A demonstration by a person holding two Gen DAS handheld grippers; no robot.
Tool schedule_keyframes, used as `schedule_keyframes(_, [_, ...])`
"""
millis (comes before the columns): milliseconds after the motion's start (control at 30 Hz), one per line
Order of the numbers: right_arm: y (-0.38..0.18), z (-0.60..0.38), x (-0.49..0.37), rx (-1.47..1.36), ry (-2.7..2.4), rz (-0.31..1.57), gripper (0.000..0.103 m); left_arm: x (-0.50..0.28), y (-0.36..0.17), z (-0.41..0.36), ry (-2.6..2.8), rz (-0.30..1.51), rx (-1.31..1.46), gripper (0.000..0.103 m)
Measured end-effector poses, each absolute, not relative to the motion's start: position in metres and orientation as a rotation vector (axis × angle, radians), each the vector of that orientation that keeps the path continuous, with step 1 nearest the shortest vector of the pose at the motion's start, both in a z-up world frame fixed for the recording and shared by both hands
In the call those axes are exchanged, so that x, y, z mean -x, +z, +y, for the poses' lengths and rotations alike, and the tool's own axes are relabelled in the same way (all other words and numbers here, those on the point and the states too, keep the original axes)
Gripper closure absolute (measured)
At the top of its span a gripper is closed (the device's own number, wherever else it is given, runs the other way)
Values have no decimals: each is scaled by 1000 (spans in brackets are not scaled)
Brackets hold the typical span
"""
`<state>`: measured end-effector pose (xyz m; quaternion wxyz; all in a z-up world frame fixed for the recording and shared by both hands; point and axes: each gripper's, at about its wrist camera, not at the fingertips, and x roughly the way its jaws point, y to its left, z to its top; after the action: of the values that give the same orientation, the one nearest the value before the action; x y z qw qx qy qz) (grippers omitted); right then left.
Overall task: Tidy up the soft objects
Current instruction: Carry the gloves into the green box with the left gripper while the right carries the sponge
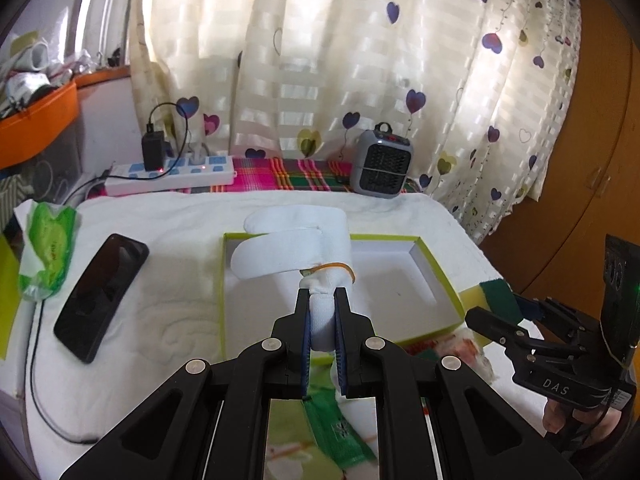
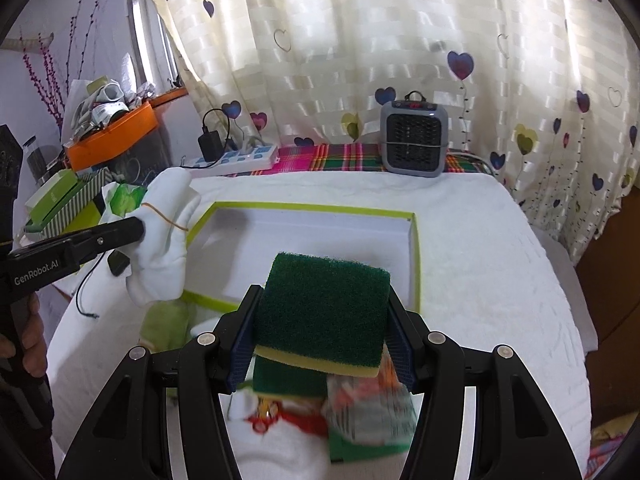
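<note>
At the far left of my left wrist view a green tissue pack (image 1: 48, 246) and a dark phone (image 1: 100, 296) lie on the white towel (image 1: 160, 320), neither one part of what I am carrying. In the middle of that frame my left gripper (image 1: 322, 300) pinches the bound end of a white sock bundle (image 1: 296, 248), a rubber band (image 1: 336, 267) around it; the socks hang over the left part of the green-edged box (image 1: 436, 258), above it as far as I can tell and not yet laid down. At the right edge of the frame my other tool shows beside the box. In my right wrist view, lower centre, my right gripper (image 2: 322, 320) squeezes a green and yellow sponge (image 2: 324, 312) from both sides, near the box's (image 2: 416, 264) front rim. The box floor looks bare in both views, so I judge nothing is stowed yet: both pieces are lifted, both remain to be set inside. More soft things, a second sponge (image 2: 288, 378) and some packets, lie blurred below my right jaws and would come after.
</note>
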<state>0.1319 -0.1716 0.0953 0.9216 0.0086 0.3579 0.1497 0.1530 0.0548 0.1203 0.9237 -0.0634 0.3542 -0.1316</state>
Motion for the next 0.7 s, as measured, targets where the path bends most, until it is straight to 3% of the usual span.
schedule_keyframes(700, [55, -169, -239, 25, 217, 859, 45, -248, 62, 55, -238, 873, 100, 93])
